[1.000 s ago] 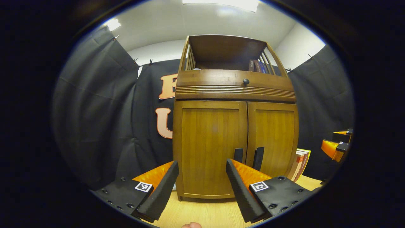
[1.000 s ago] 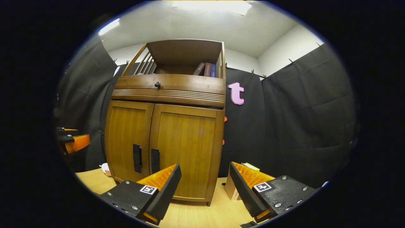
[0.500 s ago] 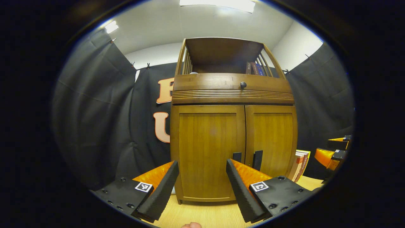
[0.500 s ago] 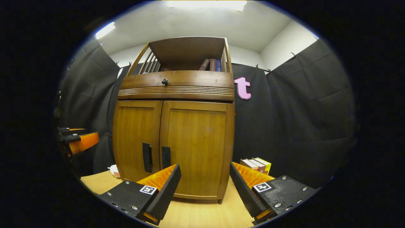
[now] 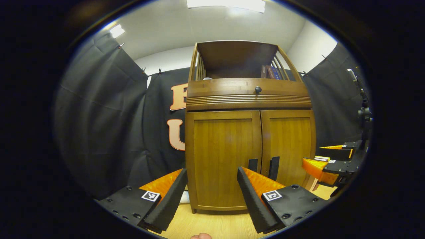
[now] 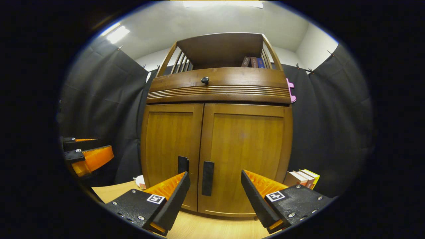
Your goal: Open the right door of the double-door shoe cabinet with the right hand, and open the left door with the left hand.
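Shoe cabinet (image 6: 219,139) stands shut on the surface (image 6: 212,229) before us; our right tool (image 6: 215,196) gapes near its right door handle (image 6: 208,178), left tool (image 5: 212,196) gapes before its left door (image 5: 224,159).

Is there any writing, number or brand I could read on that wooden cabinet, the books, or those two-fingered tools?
Nothing here can be read.
Brown wooden double-door cabinet: no lettering.
Dark-spined books on its top shelf: print too small.
Pale books standing beside it: too small.
Square black-and-white tags on the right gripper: a pattern, not words.
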Demonstrator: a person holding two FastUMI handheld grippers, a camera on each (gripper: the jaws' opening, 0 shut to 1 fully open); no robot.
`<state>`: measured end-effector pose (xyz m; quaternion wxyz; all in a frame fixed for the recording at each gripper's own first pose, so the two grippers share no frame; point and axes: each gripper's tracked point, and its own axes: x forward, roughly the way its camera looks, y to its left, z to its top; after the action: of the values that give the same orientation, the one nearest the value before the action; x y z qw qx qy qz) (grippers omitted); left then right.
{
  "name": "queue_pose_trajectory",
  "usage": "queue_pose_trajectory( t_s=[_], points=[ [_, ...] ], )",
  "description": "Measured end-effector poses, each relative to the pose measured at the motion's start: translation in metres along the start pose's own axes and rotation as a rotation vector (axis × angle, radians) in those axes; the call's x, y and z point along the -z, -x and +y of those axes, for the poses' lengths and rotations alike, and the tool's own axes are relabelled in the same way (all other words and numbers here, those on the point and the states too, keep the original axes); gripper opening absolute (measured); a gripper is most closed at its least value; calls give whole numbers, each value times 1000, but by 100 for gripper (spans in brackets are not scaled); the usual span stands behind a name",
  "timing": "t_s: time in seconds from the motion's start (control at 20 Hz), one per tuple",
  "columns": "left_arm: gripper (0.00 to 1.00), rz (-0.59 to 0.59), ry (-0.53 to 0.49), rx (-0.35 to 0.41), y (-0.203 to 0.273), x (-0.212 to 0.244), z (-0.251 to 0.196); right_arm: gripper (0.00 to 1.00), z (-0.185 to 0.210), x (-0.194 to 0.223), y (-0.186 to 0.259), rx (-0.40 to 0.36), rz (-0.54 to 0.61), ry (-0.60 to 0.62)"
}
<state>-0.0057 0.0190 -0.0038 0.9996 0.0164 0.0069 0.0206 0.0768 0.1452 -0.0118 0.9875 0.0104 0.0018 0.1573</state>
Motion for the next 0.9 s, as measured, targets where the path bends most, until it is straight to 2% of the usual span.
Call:
queue_pose_trajectory(
  t_s=[0.15,0.2,0.25,0.3,0.35,0.4,0.45,0.75,0.8,0.9],
  points=[
    [94,8,16,-9,6,5,6,95,6,9,-38,-7,3,-3],
    [97,12,20,-13,7,6,9,95,7,11,-50,-4,4,4],
    [94,13,20,-18,9,7,12,100,8,13,-61,-1,5,9],
    [96,14,18,-24,10,7,14,95,10,15,-73,3,4,12],
    [94,14,17,-29,12,8,17,96,9,18,-84,11,6,13],
    [96,13,19,-34,13,8,19,96,8,23,-92,25,11,13],
    [94,12,22,-38,14,8,22,95,6,29,-102,38,18,13],
    [94,6,8,-52,16,10,31,93,-2,67,-147,90,86,-4],
    [94,8,11,-51,16,11,32,96,-2,70,-152,96,91,-13],
    [94,15,17,-53,15,14,33,81,-1,73,-153,106,92,-18]
  ],
)
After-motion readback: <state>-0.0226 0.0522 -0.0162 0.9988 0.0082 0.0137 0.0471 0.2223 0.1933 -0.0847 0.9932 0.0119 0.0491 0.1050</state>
